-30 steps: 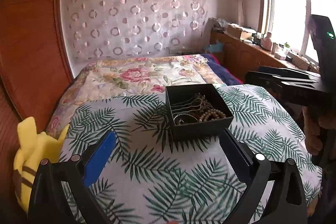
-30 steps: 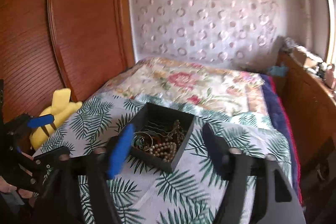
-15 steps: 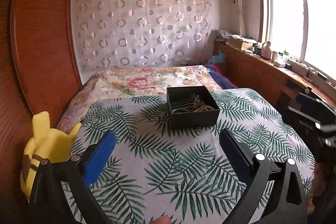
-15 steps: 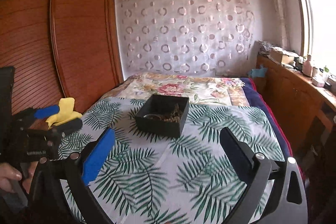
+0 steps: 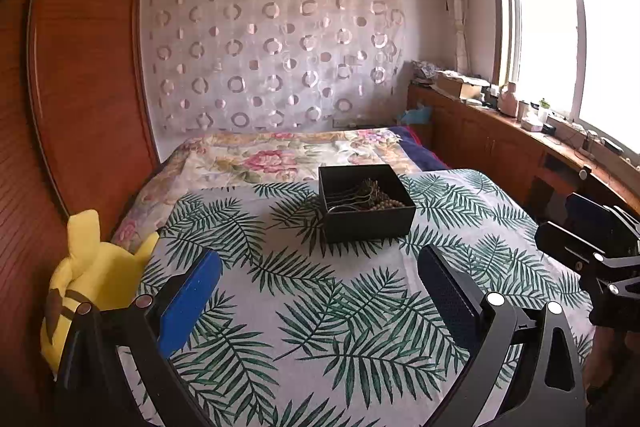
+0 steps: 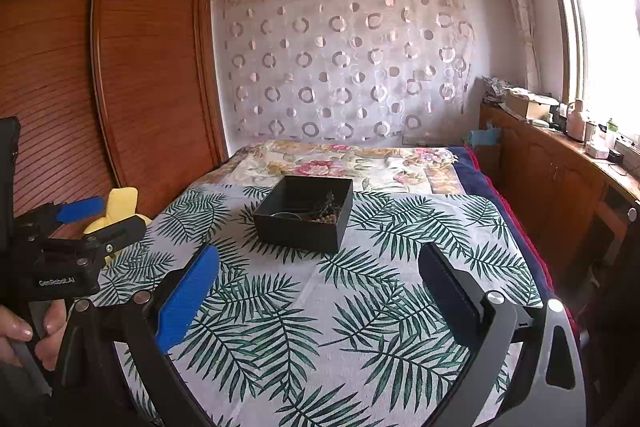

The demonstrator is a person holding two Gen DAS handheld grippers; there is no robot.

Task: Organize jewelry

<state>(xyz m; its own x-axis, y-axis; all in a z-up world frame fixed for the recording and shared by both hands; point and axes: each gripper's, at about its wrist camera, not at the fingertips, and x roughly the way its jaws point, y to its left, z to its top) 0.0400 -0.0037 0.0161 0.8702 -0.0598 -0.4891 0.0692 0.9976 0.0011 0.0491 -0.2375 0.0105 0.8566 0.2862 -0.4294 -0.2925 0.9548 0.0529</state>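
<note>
An open black box [image 5: 366, 203] [image 6: 304, 219] stands on the palm-leaf cloth of the bed. Inside it lies a tangle of jewelry [image 5: 366, 197] [image 6: 324, 213]: thin chains, a hoop and a string of tan beads. My left gripper [image 5: 320, 281] is open and empty, held back from the box over the near part of the cloth. My right gripper [image 6: 318, 281] is also open wide with nothing between its fingers, well short of the box. Each gripper shows at the edge of the other's view.
A yellow plush toy [image 5: 94, 271] lies at the bed's left edge against a wooden wardrobe [image 6: 120, 67]. A floral quilt [image 5: 280, 159] covers the far half of the bed. A wooden counter [image 6: 560, 163] with small items runs under the window on the right.
Both grippers have pulled back from the box, which now looks smaller and farther off. The right gripper's jaws have spread wider. The box and jewelry have not moved.
</note>
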